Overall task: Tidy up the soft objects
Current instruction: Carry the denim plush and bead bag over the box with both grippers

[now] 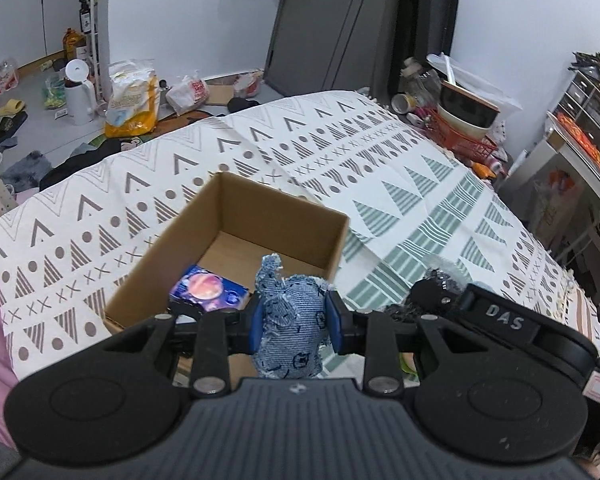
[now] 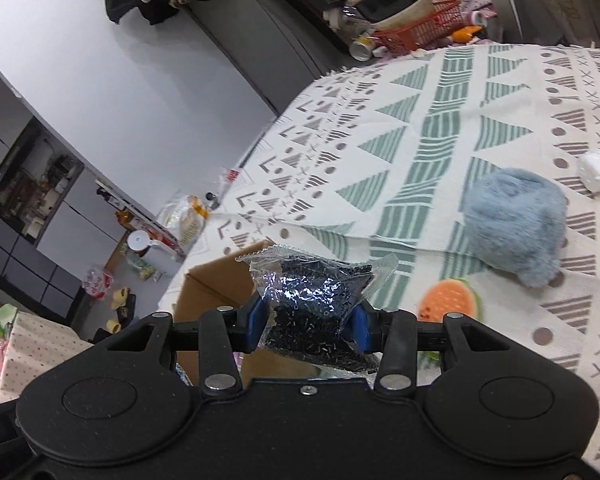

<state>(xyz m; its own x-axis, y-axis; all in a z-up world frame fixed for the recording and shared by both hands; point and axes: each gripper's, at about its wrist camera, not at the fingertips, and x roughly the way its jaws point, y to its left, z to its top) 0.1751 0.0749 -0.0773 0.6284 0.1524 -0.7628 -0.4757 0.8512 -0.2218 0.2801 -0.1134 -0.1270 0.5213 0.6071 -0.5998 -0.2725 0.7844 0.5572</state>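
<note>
The left gripper [image 1: 294,322] had its jaws clamped on a denim pouch [image 1: 290,320], held above the near edge of an open box [image 1: 236,248] on the patterned cloth [image 1: 340,152]; the pouch's lower end was cut off by the gripper body. Inside the box lay a blue packet [image 1: 208,290], its near end hidden behind the left finger; the box's near wall was out of sight. The right gripper [image 2: 308,326] had its jaws clamped on a clear bag [image 2: 316,300] of dark bits, too small to identify; the bag hid much of the box [image 2: 216,288] behind it. On the cloth [image 2: 420,128] to the right lay a blue fluffy toy [image 2: 516,224], blurred; a white ball [image 2: 598,170] sat near it, and an orange slice-shaped piece [image 2: 450,300] was partly hidden by the right finger.
</note>
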